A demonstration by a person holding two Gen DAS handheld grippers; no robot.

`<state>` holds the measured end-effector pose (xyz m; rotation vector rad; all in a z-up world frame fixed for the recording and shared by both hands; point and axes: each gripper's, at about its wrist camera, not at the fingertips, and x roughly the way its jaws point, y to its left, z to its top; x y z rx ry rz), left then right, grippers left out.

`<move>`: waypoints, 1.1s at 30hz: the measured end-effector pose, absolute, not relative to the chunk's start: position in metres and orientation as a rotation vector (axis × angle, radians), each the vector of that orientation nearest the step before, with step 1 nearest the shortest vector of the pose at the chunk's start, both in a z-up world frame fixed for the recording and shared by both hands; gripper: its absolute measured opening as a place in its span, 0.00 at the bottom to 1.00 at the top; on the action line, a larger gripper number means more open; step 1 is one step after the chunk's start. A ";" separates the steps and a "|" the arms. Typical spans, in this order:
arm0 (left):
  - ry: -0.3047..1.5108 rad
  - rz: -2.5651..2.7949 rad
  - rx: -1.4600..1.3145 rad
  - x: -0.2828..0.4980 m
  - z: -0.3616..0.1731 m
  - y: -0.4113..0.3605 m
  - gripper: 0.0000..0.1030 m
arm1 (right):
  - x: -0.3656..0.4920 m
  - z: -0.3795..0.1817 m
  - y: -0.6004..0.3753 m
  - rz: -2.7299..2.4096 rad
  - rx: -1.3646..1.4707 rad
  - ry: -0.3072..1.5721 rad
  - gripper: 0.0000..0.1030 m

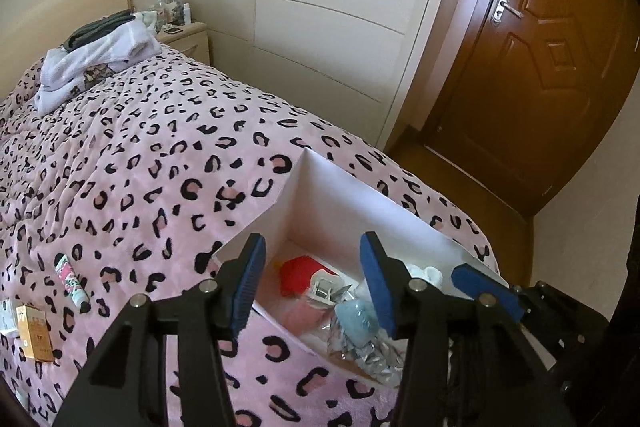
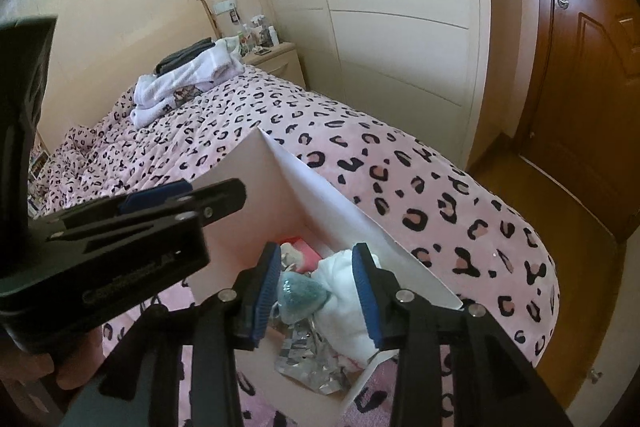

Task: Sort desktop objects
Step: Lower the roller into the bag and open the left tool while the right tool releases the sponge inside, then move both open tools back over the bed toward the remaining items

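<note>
A white open box (image 1: 344, 195) sits on the pink leopard-print bedspread (image 1: 140, 155). It holds a red item (image 1: 298, 269), a light-blue item (image 1: 356, 315), silver foil (image 1: 368, 351) and a white soft item (image 2: 344, 291). My left gripper (image 1: 316, 287) is open and empty, hovering over the box's near left side. My right gripper (image 2: 316, 295) is open and empty over the box (image 2: 320, 187), its fingers either side of the white soft item and the light-blue item (image 2: 300, 293). The right gripper's fingertip (image 1: 486, 287) shows in the left wrist view. A floral tube (image 1: 72, 277) and a yellow carton (image 1: 36, 333) lie on the bedspread at left.
Folded white and grey clothes (image 1: 100, 55) lie at the head of the bed. A nightstand (image 1: 188, 37) with bottles stands beyond. White wardrobe doors (image 1: 320, 7) and a brown door (image 1: 540, 67) are to the right. The bed's foot edge drops to a wooden floor (image 2: 540, 207).
</note>
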<state>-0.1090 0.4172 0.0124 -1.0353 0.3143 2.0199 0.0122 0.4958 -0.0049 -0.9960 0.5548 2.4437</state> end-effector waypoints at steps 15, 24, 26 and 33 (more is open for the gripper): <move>0.214 2.292 -1.034 -0.072 0.067 0.287 0.52 | 0.037 0.064 0.427 2.566 -0.935 0.476 0.37; 0.220 2.569 -1.177 -0.023 0.035 0.169 0.58 | 0.045 0.028 0.341 2.643 -1.095 0.441 0.37; 0.224 2.619 -1.209 -0.015 0.028 0.146 0.64 | 0.044 0.017 0.323 2.655 -1.148 0.432 0.37; 0.193 2.766 -1.281 0.019 0.014 0.069 0.79 | 0.037 -0.013 0.250 2.726 -1.274 0.379 0.38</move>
